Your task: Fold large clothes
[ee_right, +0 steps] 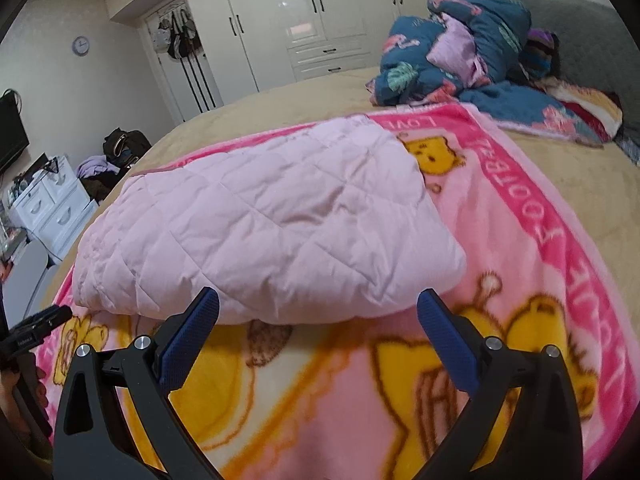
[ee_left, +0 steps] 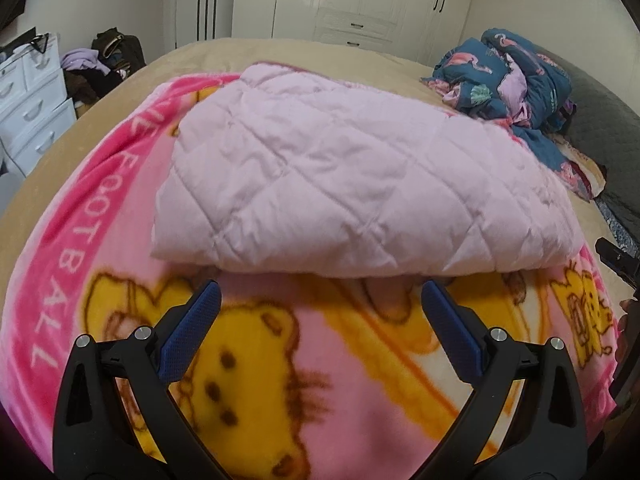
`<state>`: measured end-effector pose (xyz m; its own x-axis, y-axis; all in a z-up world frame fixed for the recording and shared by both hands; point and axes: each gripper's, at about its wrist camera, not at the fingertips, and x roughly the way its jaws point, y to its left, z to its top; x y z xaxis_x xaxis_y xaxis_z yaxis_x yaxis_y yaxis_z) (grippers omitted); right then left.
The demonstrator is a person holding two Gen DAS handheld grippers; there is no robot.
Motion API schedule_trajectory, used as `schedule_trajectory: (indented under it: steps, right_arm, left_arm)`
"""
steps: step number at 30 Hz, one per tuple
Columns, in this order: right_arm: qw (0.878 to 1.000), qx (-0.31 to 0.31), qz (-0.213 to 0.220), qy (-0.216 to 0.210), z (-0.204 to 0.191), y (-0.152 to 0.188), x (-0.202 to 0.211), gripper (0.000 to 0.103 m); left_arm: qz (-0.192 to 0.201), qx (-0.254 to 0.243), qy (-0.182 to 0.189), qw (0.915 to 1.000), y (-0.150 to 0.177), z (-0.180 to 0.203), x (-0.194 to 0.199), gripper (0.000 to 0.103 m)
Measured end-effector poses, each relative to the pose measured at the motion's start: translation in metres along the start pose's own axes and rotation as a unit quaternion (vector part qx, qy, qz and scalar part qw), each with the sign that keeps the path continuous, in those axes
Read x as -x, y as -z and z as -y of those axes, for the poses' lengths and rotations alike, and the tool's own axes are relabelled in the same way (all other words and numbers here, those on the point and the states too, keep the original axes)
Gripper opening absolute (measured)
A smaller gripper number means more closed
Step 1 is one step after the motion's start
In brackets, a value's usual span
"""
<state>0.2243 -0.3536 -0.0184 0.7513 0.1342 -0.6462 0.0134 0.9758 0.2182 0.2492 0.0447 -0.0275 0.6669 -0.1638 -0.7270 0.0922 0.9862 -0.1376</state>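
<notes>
Quilt (ee_left: 352, 176) lies folded between both spread, empty hand-held grippers (ee_left: 320, 300) (ee_right: 318, 306); only right view shows clock (ee_right: 81, 45).

Soft, even indoor light falls from above, glaring on the glossy wardrobe doors (ee_right: 304, 12), while fisheye bending darkens every corner and the cartoon blanket (ee_left: 256, 364) nearest the lens smears out of focus.

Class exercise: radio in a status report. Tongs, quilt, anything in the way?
Left tongs open, empty. Right tongs open, empty. Quilt folded, lying on blanket, near edge just ahead of both. Nothing in the way.
</notes>
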Motion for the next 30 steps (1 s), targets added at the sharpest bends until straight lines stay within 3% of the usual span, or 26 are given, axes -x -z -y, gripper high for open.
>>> schedule_trajectory:
  steps: [5,11,19,22,26,30]
  right_arm:
    - [0.999,-0.024,-0.022,0.007,0.012,0.015,-0.019,0.099]
    - [0.998,-0.037,-0.043,0.020,0.022,0.026,-0.039,0.099]
    - [0.996,-0.065,-0.057,0.024,0.031,0.026,-0.057,0.099]
    - [0.994,-0.095,-0.059,0.011,0.036,0.023,-0.062,0.099]
    - [0.987,-0.149,-0.058,-0.018,0.045,0.016,-0.068,0.099]
    - [0.978,-0.198,-0.058,-0.033,0.052,0.008,-0.078,0.099]
  left_arm:
    - [-0.025,0.009,-0.003,0.9996,0.012,-0.007,-0.016,0.094]
    - [-0.057,0.052,0.022,0.9968,0.020,-0.022,-0.035,0.094]
    - [-0.067,0.106,0.047,0.9910,0.017,-0.037,-0.048,0.094]
    - [-0.066,0.150,0.078,0.9833,0.012,-0.050,-0.053,0.094]
    - [-0.061,0.231,0.124,0.9630,0.005,-0.074,-0.062,0.094]
    - [-0.053,0.276,0.130,0.9507,-0.003,-0.092,-0.071,0.094]
